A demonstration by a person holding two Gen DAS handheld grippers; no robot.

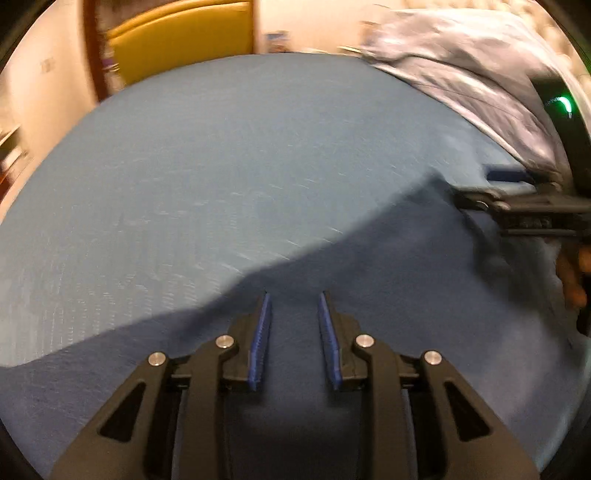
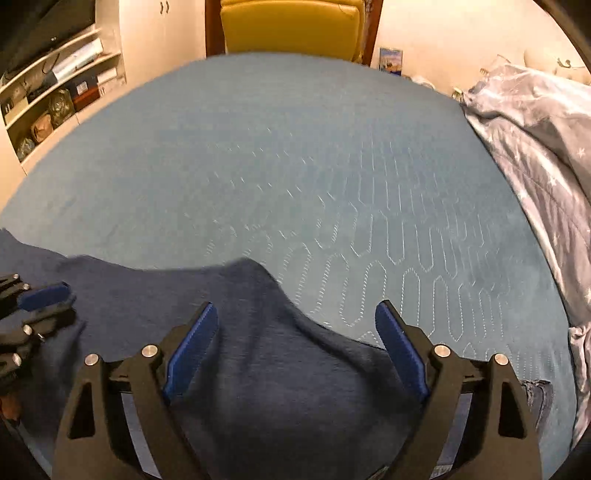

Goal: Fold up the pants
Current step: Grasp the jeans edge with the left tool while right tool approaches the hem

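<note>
Dark navy pants (image 1: 388, 280) lie on a light blue quilted bed cover (image 1: 221, 166), filling the near part of both views. My left gripper (image 1: 294, 297) hovers over the pants with its blue pads a little apart and nothing between them. My right gripper (image 2: 296, 308) is wide open above a raised fold of the pants (image 2: 266, 369). The right gripper also shows at the right edge of the left wrist view (image 1: 517, 199). The left gripper shows at the left edge of the right wrist view (image 2: 40, 310).
A crumpled grey star-print duvet (image 2: 535, 166) lies along the right side of the bed. A yellow chair (image 2: 291, 26) stands beyond the far edge. Shelves with boxes and bags (image 2: 55, 92) stand at the far left.
</note>
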